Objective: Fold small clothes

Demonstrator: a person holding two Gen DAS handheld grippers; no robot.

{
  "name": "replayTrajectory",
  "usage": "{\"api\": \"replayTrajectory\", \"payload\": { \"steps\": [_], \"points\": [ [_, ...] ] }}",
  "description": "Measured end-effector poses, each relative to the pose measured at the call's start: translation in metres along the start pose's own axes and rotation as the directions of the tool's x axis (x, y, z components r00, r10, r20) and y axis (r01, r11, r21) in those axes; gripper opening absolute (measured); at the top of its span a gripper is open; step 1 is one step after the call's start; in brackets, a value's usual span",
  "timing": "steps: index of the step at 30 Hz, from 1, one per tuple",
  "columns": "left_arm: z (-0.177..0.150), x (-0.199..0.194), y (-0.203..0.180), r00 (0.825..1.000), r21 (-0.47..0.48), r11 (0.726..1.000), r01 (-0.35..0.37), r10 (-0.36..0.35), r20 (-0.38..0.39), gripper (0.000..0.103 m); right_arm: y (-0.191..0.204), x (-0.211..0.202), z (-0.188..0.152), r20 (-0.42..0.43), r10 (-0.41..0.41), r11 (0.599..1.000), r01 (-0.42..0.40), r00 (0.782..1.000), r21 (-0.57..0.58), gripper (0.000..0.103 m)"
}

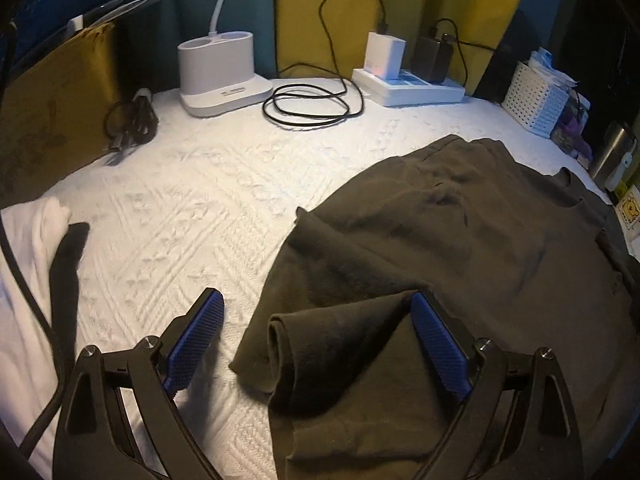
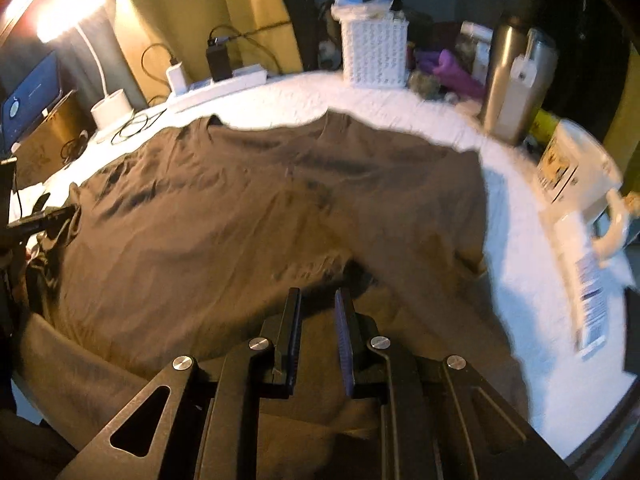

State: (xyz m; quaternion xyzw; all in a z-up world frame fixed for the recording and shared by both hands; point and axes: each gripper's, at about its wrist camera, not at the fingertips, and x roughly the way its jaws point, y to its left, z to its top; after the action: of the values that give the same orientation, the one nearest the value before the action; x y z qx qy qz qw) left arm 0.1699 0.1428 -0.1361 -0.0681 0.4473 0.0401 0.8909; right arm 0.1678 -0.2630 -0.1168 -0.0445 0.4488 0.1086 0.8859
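Left gripper [image 1: 316,312]: fingers [image 1: 192,340] spread wide, with a rolled fold of the dark olive shirt [image 1: 460,220] lying between them; the fold rests against the right-hand blue ribbed pad, while the left-hand pad stands clear over the bare white quilted cover [image 1: 192,208], so nothing is clamped. Right gripper [image 2: 318,300]: fingers [image 2: 290,332] drawn nearly together, a narrow slot left between the pads; shirt cloth bunches up at the tips, but whether any of it is pinched in the slot cannot be told from this blurred view. The shirt, a soft, matte knit with shallow creases, lies spread flat across the counter, its collar edge turned toward the far clutter. Left of the shirt the cover is open, a raised geometric stitch pattern running out to a white cloth [image 1: 36,248] at the near edge. Beyond the shirt stand a white lamp base [image 1: 218,72] with a curved neck, a coiled black cable [image 1: 312,104], and a white power strip [image 1: 408,88] bearing two chargers. Right of the shirt a strip of bare cover separates it from a perforated white basket [image 2: 374,54], a steel flask [image 2: 504,76] and a white carton [image 2: 572,168] along the counter's edge.
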Motion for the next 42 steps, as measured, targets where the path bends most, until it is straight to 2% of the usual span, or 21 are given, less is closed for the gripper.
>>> {"api": "replayTrajectory", "payload": {
  "steps": [1,2,3,4,5,6,7,8,9,16,24,31,37,38,41,42],
  "points": [
    [0.0,0.0,0.0,1.0,0.0,1.0,-0.001,0.001,0.001,0.092,-0.002,-0.003,0.004,0.011,-0.019,1.0,0.019,1.0,-0.002,0.02],
    [0.0,-0.002,0.0,1.0,0.003,1.0,-0.003,0.003,0.009,0.082,-0.003,-0.005,0.006,0.018,-0.029,1.0,0.029,0.999,0.0,0.027],
    [0.0,-0.003,-0.001,1.0,0.009,1.0,0.0,0.0,0.012,0.069,-0.005,-0.007,0.009,0.025,-0.037,0.999,0.037,0.999,0.004,0.054],
    [0.001,-0.004,-0.003,1.0,0.019,1.0,0.004,-0.004,0.015,0.063,-0.008,-0.009,0.013,0.035,-0.045,0.999,0.044,0.998,0.011,0.084],
    [0.0,-0.004,-0.005,1.0,0.032,0.999,0.013,-0.013,0.016,0.053,-0.01,-0.011,0.015,0.049,-0.049,0.999,0.048,0.998,0.019,0.089],
    [0.0,-0.005,-0.008,1.0,0.044,0.999,0.028,-0.029,0.012,0.04,-0.012,-0.014,0.016,0.068,-0.046,0.999,0.045,0.997,0.025,0.089],
    [0.001,-0.006,-0.011,0.999,0.051,0.998,0.038,-0.038,0.01,0.035,-0.013,-0.015,0.018,0.074,-0.037,0.999,0.034,0.997,0.03,0.089],
    [0.001,-0.007,-0.015,0.999,0.058,0.997,0.048,-0.049,0.006,0.023,-0.015,-0.016,0.019,0.075,-0.034,0.999,0.032,0.997,0.032,0.089],
    [0.001,-0.008,-0.017,0.999,0.058,0.997,0.054,-0.054,0.002,0.018,-0.015,-0.016,0.02,0.077,-0.034,0.999,0.032,0.996,0.032,0.089],
    [0.009,-0.035,-0.025,0.998,0.036,0.999,0.024,-0.026,0.058,0.017,-0.026,-0.02,0.013,0.094,-0.007,0.999,0.003,0.996,0.043,0.089],
    [0.026,-0.066,-0.073,0.992,0.122,0.993,0.003,-0.019,0.129,0.017,-0.046,-0.021,0.002,0.12,0.038,0.996,-0.048,0.992,0.079,0.089],
    [0.029,-0.05,-0.13,0.996,0.204,0.979,0.02,-0.037,0.08,0.017,-0.071,-0.021,-0.011,0.141,0.078,0.988,-0.095,0.987,0.12,0.089],
    [0.023,-0.016,-0.161,0.998,0.177,0.982,0.064,-0.059,-0.031,0.018,-0.09,-0.023,-0.022,0.152,0.088,0.983,-0.11,0.984,0.148,0.089],
    [0.022,-0.014,-0.164,0.997,0.173,0.982,0.074,-0.068,-0.041,0.021,-0.093,-0.023,-0.024,0.153,0.088,0.982,-0.111,0.984,0.153,0.089],
    [0.016,-0.019,-0.174,0.988,0.169,0.974,0.151,-0.143,-0.057,0.048,-0.099,-0.023,-0.029,0.152,0.089,0.979,-0.114,0.984,0.167,0.089],
    [0.013,-0.025,-0.176,0.984,0.173,0.968,0.179,-0.173,-0.052,0.052,-0.1,-0.023,-0.03,0.151,0.089,0.979,-0.115,0.984,0.17,0.089]
  ]
}}
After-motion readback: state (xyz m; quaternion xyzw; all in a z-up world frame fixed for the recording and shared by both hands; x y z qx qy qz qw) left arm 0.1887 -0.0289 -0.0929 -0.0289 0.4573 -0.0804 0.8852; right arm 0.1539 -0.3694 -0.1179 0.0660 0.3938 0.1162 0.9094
